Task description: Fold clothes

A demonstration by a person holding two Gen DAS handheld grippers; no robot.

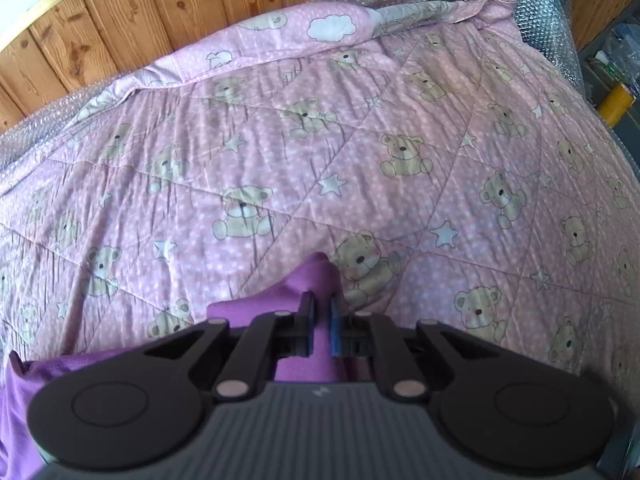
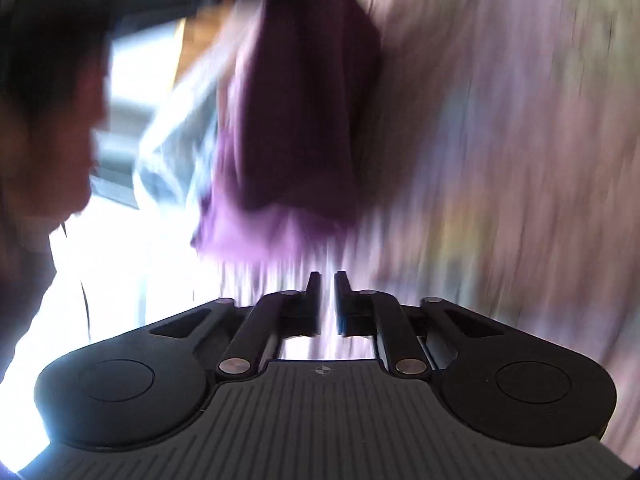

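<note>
A purple garment [image 1: 310, 280] is pinched between the jaws of my left gripper [image 1: 321, 302], which is shut on a raised fold of it. The rest of the cloth trails down to the lower left [image 1: 24, 392] over the bed. In the blurred right wrist view the same purple garment [image 2: 300, 120] hangs ahead of and above my right gripper [image 2: 327, 280]. Its jaws stand close together with only a thin slit of light between them and no cloth in the gap.
A pink quilt with teddy bears and stars [image 1: 280, 152] covers the bed, with a matching pillow [image 1: 320, 26] at the far end. A wooden panel wall [image 1: 120, 32] and bubble wrap [image 1: 552, 20] border it. A person [image 2: 40, 128] is at the left.
</note>
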